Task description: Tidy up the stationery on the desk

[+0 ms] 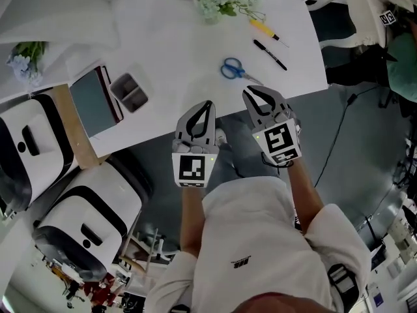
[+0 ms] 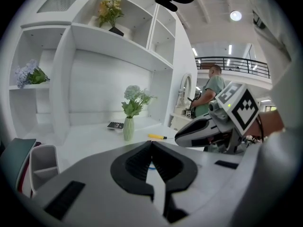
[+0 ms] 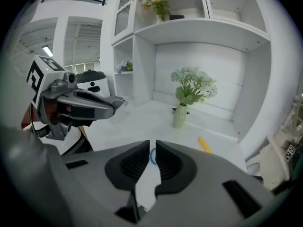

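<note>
1. Off the near edge of the surface point(image 1: 169, 51), both grippers hover short of the stationery. The left gripper point(image 1: 210, 103) has its jaws pressed together on nothing. The right gripper point(image 1: 251, 91) has its jaws all but together, with a thin slit between the tips, and is also empty.
2. Blue scissors point(image 1: 232, 69) lie on the surface close to its near edge, just beyond the right jaws and in line with their slit. A black pen point(image 1: 270, 54) and a yellow pen point(image 1: 265, 29) lie further in, toward the right edge, apart from both jaws.
3. A grey holder point(image 1: 128, 91) with 2 compartments sits toward the near-left corner and is probably where the stationery belongs.
4. The step in hand looks like a reach for the scissors. Spread the right jaws before descending, come down over the pivot or handles, and close across the narrow width so the scissors do not skid on the smooth top.
</note>
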{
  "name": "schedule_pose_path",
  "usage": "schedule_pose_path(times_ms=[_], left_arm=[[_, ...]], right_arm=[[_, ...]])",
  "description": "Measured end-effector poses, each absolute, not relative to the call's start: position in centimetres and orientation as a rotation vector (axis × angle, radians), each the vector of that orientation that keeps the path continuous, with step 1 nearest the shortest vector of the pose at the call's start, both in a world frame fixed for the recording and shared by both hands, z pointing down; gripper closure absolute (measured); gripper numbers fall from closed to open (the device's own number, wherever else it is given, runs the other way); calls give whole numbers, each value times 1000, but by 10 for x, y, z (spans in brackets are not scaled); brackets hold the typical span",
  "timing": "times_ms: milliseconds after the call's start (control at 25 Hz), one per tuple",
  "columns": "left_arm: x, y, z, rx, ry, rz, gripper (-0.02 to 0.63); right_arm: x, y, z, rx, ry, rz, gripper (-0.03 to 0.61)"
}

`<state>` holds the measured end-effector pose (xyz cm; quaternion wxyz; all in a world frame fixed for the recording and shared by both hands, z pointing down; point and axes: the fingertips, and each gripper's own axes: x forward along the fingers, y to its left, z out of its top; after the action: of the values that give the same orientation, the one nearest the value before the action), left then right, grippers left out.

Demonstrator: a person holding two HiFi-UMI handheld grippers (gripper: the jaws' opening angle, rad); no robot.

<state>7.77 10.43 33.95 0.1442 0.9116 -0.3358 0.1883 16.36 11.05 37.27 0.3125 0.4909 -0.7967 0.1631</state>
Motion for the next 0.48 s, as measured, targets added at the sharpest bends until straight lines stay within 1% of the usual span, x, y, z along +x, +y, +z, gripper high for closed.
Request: schedule_pose_path(times_ms=[480], left_arm=[[87, 91, 383, 2592, -921, 615, 614]], right_arm=[[166, 90, 416, 1227, -2059, 470, 552]])
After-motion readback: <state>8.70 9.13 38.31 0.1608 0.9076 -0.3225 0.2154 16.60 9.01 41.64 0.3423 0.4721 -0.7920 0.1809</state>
